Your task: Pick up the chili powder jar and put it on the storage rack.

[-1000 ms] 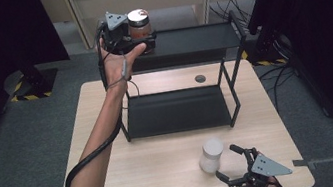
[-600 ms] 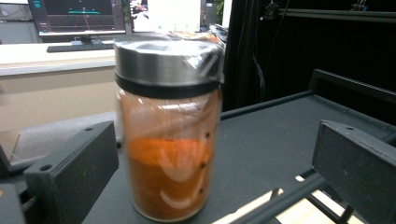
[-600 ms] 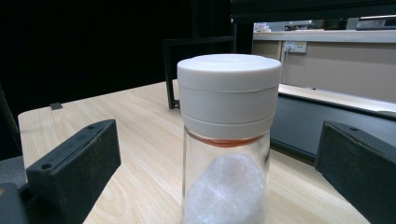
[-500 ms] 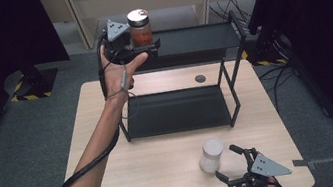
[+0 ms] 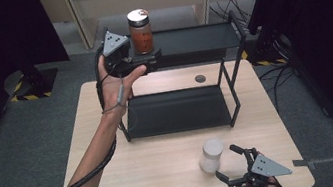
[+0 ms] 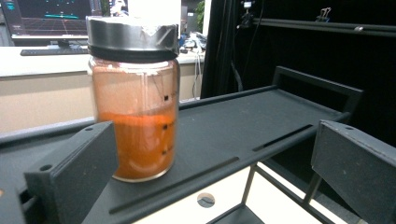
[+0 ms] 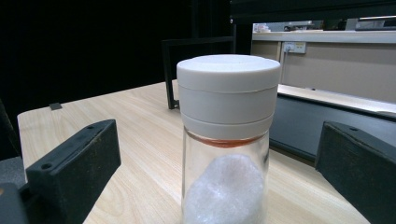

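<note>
Left tool point(image 5: 153, 61) beside shelved jar point(image 5: 140, 31)

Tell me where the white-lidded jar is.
The white-lidded jar stands on the table's near right part, in front of the black rack, between the open right gripper's jaws.

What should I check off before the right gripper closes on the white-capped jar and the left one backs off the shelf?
1. Right gripper open wide enough for the white-capped jar: ok.
2. That jar stands upright on the table, centred between the jaws in the right gripper view: ok.
3. Jaws far enough forward to close on the glass body: cannot tell.
4. Left gripper open, jaws apart from the orange jar: ok.
5. Orange jar upright on the top shelf, lid on: ok.
6. Orange jar far enough from the shelf edge: cannot tell.
</note>
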`<act>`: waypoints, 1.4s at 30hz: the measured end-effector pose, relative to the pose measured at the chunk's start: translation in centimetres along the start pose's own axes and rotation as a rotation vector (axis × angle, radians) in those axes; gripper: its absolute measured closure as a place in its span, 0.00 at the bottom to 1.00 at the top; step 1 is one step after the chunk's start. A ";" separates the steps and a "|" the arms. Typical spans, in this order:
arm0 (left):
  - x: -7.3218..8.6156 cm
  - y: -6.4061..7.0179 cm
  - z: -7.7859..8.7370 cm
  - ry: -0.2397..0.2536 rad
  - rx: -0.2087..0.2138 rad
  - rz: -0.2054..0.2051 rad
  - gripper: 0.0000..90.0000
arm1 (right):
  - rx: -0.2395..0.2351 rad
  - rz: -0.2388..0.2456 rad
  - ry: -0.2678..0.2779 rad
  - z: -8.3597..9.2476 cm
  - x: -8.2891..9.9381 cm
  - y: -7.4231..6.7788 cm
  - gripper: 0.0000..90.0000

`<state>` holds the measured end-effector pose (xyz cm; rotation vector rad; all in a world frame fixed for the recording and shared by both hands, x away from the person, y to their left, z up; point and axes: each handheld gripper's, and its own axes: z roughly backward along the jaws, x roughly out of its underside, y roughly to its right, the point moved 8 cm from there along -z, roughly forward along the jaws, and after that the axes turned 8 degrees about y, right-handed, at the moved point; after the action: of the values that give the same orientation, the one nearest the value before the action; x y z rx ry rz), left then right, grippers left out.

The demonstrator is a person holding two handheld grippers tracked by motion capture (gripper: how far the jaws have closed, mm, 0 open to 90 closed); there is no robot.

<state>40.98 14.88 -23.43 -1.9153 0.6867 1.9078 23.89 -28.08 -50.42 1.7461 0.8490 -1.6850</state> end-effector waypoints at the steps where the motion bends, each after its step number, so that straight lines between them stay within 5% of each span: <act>1: 0.2 0.0 0.2 -0.002 0.006 -0.002 0.00 | -0.001 0.002 -0.001 0.0 0.0 0.0 0.00; 42: 8.9 3.9 6.2 0.032 0.196 -0.004 0.00 | -0.005 0.002 -0.003 -0.1 0.0 -0.1 0.00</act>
<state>33.50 14.36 -32.16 -1.8267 0.8450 1.7404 23.87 -27.88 -50.43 1.7404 0.8500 -1.6822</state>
